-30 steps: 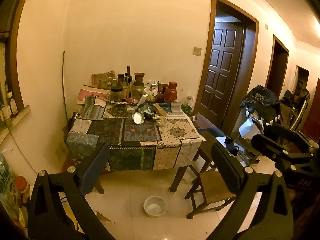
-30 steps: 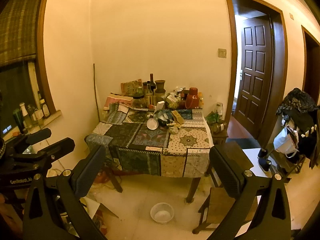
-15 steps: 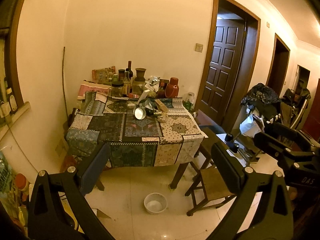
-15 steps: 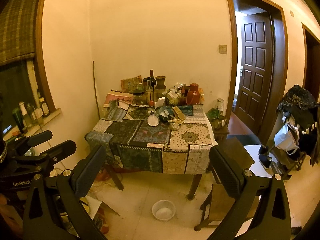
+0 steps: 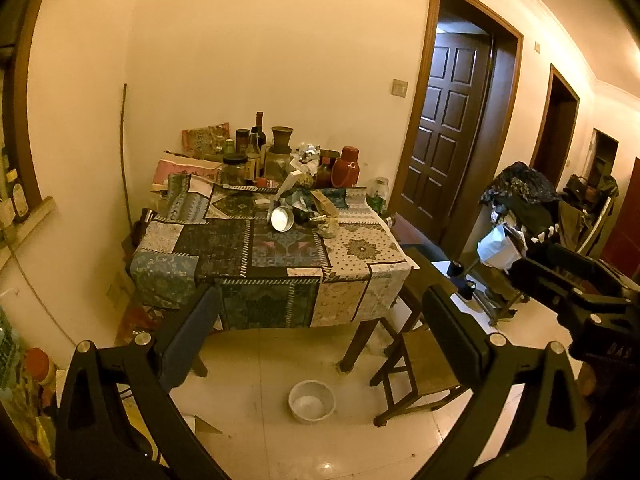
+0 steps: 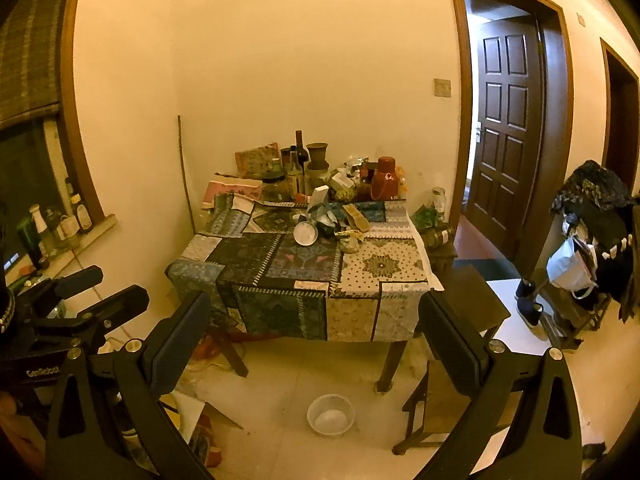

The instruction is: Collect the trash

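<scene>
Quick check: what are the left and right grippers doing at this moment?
Left gripper: open, holding nothing.
Right gripper: open, holding nothing.

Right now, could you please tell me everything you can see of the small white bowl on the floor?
The white bowl is small and round, plastic by its look, with a plain rim and sloping sides. It stands upright on the pale tiled floor, in front of the table's right front leg and left of the wooden chair. Its inside shows white; whether anything lies in it I cannot tell. Nothing touches it but the floor.
</scene>
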